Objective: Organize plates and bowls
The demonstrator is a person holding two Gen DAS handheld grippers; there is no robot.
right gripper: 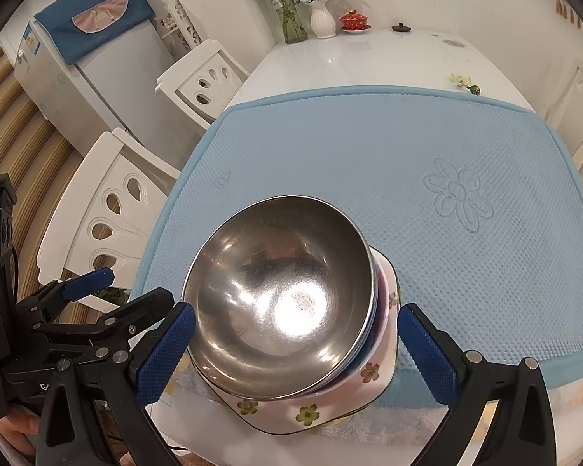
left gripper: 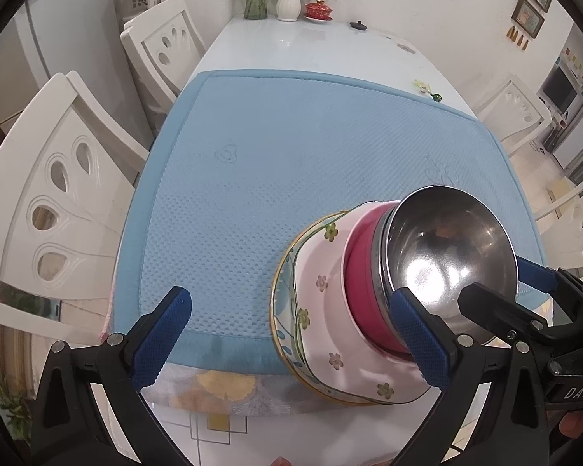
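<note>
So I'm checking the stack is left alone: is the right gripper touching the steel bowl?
Cannot tell. In the right wrist view the open right gripper straddles the steel bowl; its left finger sits right at the rim, with no plain gap or contact.

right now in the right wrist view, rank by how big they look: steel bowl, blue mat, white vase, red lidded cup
1. blue mat
2. steel bowl, though it is closest to the camera
3. white vase
4. red lidded cup

Vase and cup sit far back, so they look small.

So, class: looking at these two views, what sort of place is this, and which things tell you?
Most likely a home dining room: a long white table with white dining chairs around it, a fridge in the corner, and flower vases at the table's far end.
</note>
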